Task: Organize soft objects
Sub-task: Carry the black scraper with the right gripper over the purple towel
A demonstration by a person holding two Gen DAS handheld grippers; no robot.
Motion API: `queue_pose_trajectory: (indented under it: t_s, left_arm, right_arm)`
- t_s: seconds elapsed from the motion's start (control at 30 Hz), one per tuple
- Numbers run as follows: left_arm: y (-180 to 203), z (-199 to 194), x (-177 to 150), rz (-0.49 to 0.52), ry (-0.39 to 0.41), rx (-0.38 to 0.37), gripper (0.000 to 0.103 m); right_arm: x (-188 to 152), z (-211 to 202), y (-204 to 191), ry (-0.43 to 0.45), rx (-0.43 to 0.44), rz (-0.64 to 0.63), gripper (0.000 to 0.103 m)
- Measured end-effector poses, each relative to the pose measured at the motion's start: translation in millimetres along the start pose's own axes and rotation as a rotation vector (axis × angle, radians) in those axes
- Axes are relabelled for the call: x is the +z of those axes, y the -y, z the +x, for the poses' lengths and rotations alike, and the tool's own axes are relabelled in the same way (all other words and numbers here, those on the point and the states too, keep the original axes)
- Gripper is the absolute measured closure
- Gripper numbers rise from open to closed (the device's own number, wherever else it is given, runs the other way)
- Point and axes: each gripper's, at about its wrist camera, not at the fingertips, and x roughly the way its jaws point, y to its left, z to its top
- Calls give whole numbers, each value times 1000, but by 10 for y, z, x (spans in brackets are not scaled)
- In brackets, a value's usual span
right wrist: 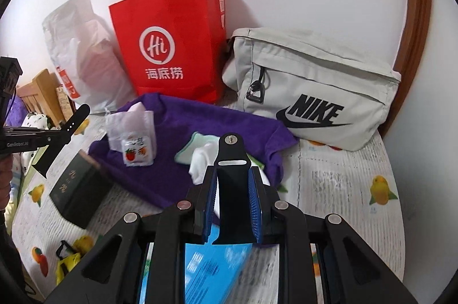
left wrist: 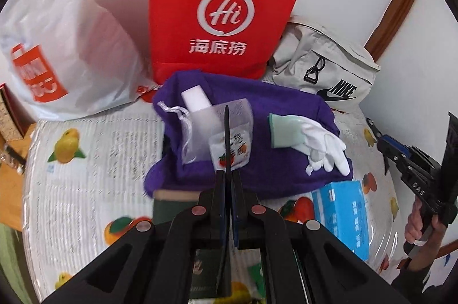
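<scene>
A purple towel (left wrist: 286, 109) (right wrist: 177, 126) lies spread on the fruit-print cover. On it are a white glove with a mint cuff (left wrist: 315, 140) (right wrist: 200, 158) and a sheer drawstring pouch (left wrist: 206, 132) (right wrist: 131, 132) holding a white bottle and a fruit-print packet. My left gripper (left wrist: 227, 173) (right wrist: 61, 137) hovers in front of the pouch, shut on a thin black strip (left wrist: 226, 132) seen edge-on. My right gripper (right wrist: 232, 170) (left wrist: 380, 132) hangs over the glove, its blue pads shut on the edges of a flat black piece (right wrist: 232, 189) with a screw and a slot.
A red paper bag (left wrist: 223, 6), a white plastic bag (left wrist: 65, 46) and a grey Nike bag (right wrist: 315, 92) stand against the wall behind the towel. A blue box (left wrist: 343, 212) and a dark green box (right wrist: 77, 189) lie at the towel's near edge. A hand (left wrist: 420, 226) holds the right gripper.
</scene>
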Motion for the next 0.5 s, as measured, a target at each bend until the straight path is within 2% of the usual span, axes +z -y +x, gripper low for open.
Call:
queue_pose_trajectory:
  t_s: [0.4, 0.5]
  left_arm:
    - [227, 679, 439, 36, -74, -77, 99]
    - [261, 848, 507, 47, -89, -73, 99]
  right_arm:
    - [183, 569, 47, -54, -9, -12, 81]
    - [177, 710, 51, -78, -4, -5, 80]
